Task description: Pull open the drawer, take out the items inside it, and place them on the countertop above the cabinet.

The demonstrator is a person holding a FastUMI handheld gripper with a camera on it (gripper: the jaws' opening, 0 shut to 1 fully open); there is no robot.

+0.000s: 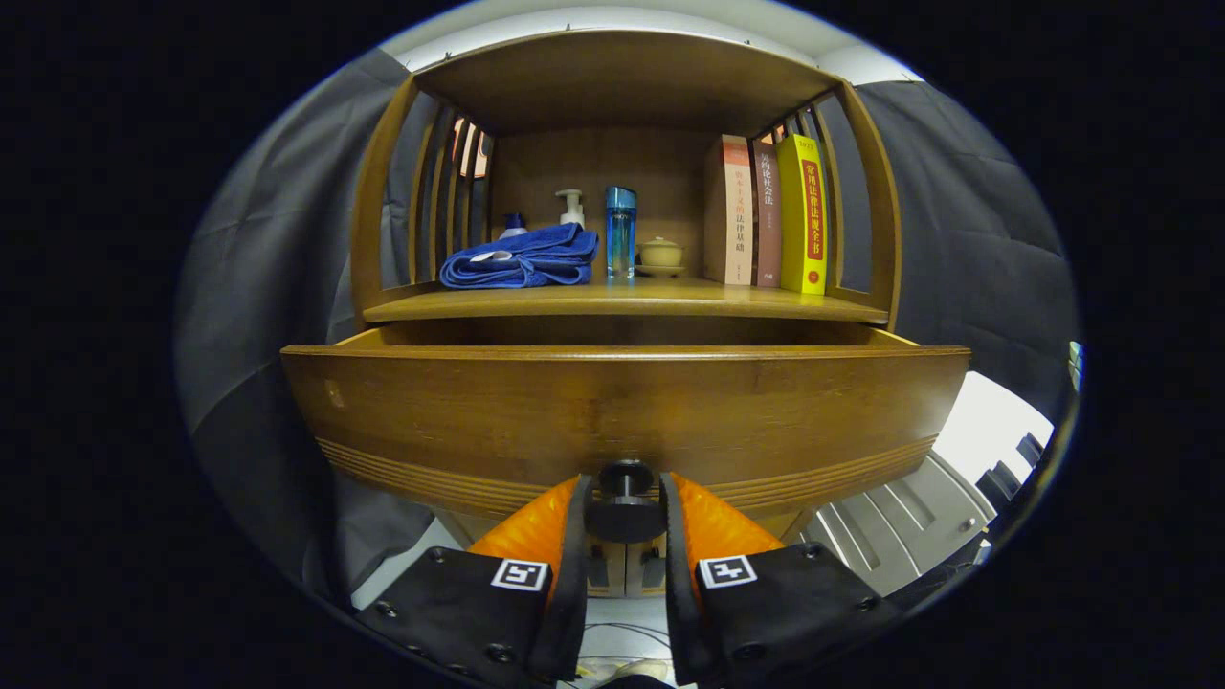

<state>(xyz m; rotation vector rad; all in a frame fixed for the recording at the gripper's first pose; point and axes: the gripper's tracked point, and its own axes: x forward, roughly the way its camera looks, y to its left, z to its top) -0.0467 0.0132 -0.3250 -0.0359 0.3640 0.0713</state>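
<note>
Orange fingers (713, 522) of the hand-held gripper (624, 517) pinch the round black knob (625, 517) from both sides; the drawer (622, 421), warm brown wood with grooved lines along its lower front, stands pulled out beneath the counter (622, 304); its inside is hidden.

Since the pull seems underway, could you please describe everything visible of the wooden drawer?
The brown wooden drawer is pulled partly out beneath the cabinet's shelf, its front panel broad and glossy, with fine horizontal grooves along the lower edge. Its top rim and side walls show, but the inside is hidden from this low angle. A round black knob sits at the front's lower middle, between the orange fingers of the hand-held gripper, which close on it.
</note>
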